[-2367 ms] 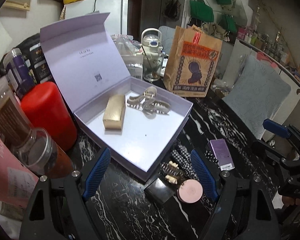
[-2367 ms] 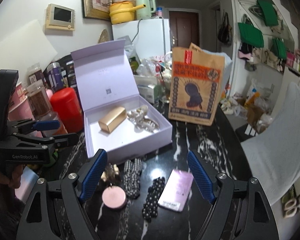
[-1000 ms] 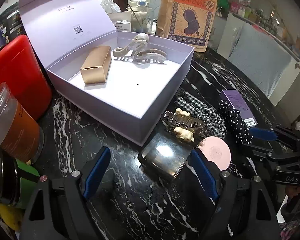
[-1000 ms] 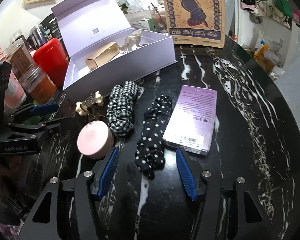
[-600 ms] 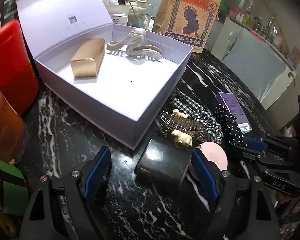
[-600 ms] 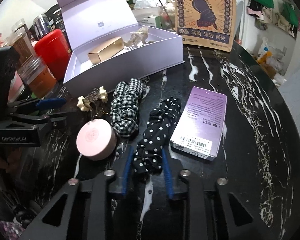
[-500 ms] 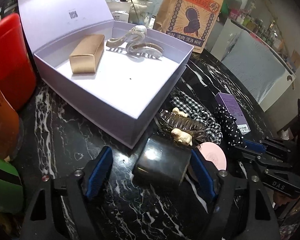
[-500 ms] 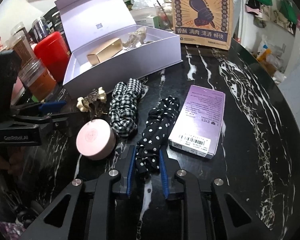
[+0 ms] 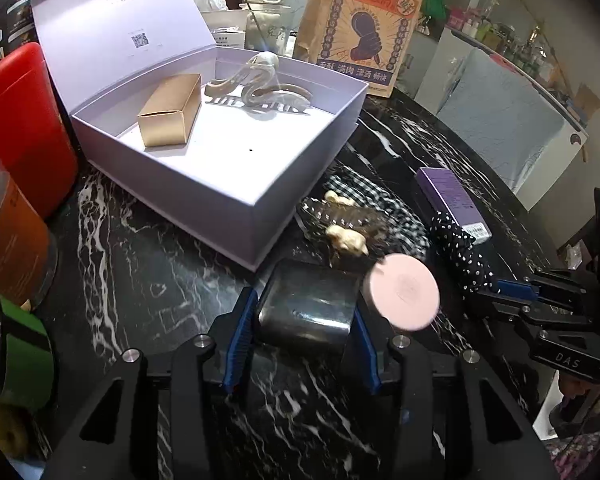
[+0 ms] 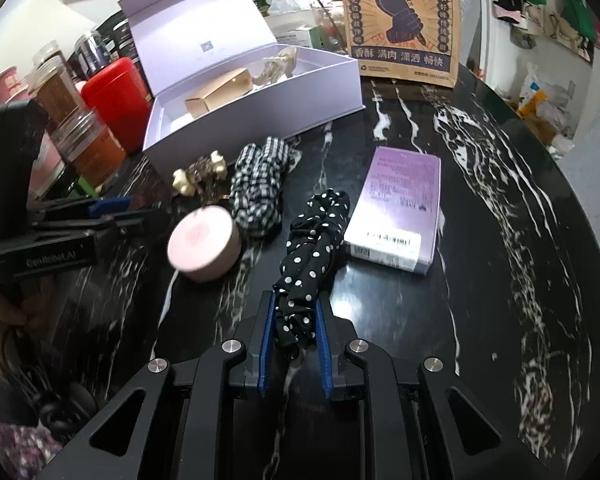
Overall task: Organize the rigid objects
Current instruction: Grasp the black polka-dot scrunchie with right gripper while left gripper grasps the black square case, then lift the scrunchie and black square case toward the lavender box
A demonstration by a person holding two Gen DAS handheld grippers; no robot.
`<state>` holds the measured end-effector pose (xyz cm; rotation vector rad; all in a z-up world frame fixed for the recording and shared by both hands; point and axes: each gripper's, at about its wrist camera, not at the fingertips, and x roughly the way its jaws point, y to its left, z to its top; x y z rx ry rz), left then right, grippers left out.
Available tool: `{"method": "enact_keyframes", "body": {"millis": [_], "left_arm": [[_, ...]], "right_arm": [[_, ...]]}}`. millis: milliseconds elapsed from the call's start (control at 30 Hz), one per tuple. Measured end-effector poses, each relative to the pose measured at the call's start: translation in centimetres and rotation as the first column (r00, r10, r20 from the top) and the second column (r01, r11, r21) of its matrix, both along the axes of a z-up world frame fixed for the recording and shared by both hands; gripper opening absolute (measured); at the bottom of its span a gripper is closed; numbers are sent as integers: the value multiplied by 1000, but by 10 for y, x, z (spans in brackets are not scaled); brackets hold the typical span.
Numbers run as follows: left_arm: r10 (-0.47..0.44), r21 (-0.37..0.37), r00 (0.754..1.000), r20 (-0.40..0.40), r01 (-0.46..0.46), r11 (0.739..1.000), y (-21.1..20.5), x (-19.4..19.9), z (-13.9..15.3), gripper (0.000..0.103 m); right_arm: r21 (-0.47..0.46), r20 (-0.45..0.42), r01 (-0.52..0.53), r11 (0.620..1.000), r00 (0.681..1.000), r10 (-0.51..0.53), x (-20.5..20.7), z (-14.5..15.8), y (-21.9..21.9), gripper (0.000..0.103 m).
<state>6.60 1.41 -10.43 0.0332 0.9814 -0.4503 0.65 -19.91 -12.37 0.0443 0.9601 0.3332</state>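
Note:
A glossy black square case lies on the black marble table, and my left gripper is closing on it, its blue pads against both sides. A round pink case touches its right side, behind which lies a brown hair claw. My right gripper is shut on the near end of a black polka-dot scrunchie. A checked scrunchie and a purple carton flank it. The open lilac box holds a gold carton and a beige hair claw.
A red canister and several jars crowd the left side beside the box. A printed paper bag stands behind it. The round table's edge curves down the right, where the marble is bare.
The jaws of both grippers have come together: the left around the black case, the right onto the polka-dot scrunchie. Both hands crept slightly closer to the table.

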Motion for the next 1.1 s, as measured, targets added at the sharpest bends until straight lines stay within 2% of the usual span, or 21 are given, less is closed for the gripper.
{"method": "enact_keyframes", "body": {"millis": [367,533,633,933,967,1000,1033,1100], "left_arm": [[-15,7,1000,5,15,1000,-1,-15,-3,45],[-18,61,1000,-20,19,998,-9,-9,-8,45],[-9,43,999,-31,11,999,-9,-6,-11,45],[16,55,1000,-27,-14,998,-12,4,-13,45],[21,68,999,-34,-19,998,-15,5,-13,45],[18,71,999,-38,-15,997,-16,5,-13,43],[18,72,999,-39,-15,997,-16,5,-12,43],[22,66,999,-40,-20,998,-15,5,-12,43]], "right_arm": [[0,-5,19,1000,1000,-19,-19,2,-8,21],[-18,9,26,999,1000,-26,-15,3,-7,39],[-21,16,24,1000,1000,-24,-11,3,-6,43],[-65,44,37,997,998,-34,-1,2,-2,43],[-74,47,37,997,998,-34,-1,2,-1,43],[-91,52,39,995,998,-34,0,2,0,36],[-102,56,40,994,998,-35,0,2,0,22],[-95,59,56,994,997,-50,0,1,-2,16]]}}
